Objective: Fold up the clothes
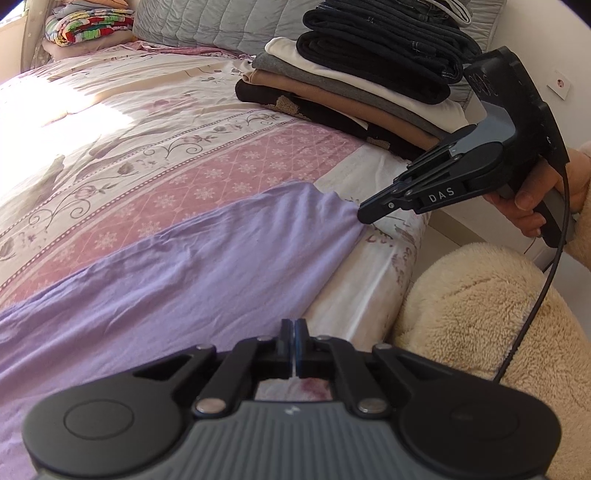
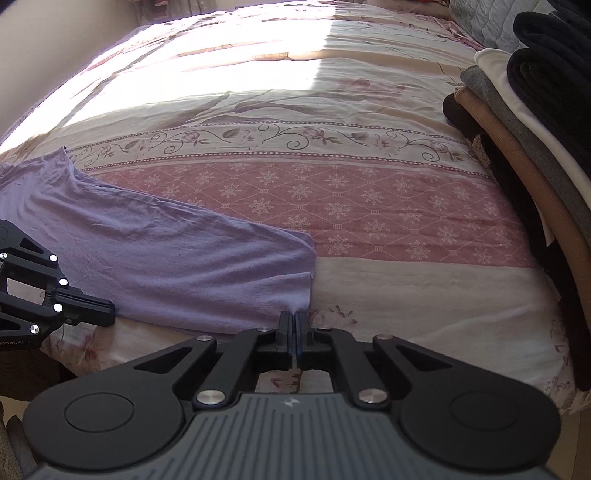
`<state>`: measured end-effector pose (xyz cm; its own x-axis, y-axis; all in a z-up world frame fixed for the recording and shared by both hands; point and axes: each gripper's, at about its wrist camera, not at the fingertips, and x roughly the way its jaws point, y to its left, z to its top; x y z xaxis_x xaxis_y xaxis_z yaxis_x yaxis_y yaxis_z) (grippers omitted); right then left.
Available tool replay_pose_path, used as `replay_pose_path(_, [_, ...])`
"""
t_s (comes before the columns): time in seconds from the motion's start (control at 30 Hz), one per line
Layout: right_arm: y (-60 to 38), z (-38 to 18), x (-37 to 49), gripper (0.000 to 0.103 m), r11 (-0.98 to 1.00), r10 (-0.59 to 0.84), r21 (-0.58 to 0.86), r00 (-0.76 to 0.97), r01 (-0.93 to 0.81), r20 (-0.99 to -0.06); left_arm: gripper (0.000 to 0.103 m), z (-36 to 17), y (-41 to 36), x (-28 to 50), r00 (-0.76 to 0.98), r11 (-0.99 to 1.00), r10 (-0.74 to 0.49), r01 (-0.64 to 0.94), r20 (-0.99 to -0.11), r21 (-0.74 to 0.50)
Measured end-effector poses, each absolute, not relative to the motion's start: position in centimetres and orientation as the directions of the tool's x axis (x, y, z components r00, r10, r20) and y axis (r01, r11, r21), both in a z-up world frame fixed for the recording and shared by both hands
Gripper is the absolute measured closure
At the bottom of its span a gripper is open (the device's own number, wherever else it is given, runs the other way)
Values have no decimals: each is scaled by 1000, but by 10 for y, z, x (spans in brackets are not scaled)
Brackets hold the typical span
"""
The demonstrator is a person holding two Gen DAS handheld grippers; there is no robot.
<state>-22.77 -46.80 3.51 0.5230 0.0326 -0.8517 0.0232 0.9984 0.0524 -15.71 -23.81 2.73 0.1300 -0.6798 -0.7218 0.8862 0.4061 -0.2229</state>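
Lilac cloth garment [image 1: 155, 258] lies wrinkled along the near edge of the floral bed [image 1: 192, 155], lower left of both views; the left hand-held gripper [image 1: 294, 325] and the right hand-held gripper [image 2: 294, 317] each pinch its edge, jaws pressed together; folded clothes stack [image 1: 369, 74] sits upper right.

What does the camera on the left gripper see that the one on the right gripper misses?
Only the left wrist view shows the person's hand holding the right gripper, a cream fleecy sleeve, a folded multicoloured quilt and a white wall socket.

Only the right wrist view shows the purple garment's far corner and the sunlit far side of the bed.

Both show the wrinkled purple garment, the pink floral bedsheet, the stack of folded clothes, and both grippers pinching the garment's near edge, including the left gripper.
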Motion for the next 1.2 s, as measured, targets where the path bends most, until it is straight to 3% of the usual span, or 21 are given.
replay_pose_path(0.27, [-464,31,-222,97,998,4,30,454,50,-891,94,33,-222,-150,111,412,-680,876,-725,-253])
replay_pose_path(0.4, [-457,42,-216,96,998,21,44,483,36,-876,74,41,-198,-137,144,447,-672,861,-726,-244])
replay_pose_path(0.87, [-352,60,-126,92,963,239,128,527,-238,-816,73,50,-66,-31,412,754,-494,641,-766,-142])
replay_pose_path(1.2, [-286,52,-72,92,882,381,156,479,-444,-791,73,37,-12,28,554,859,-384,507,-739,-66])
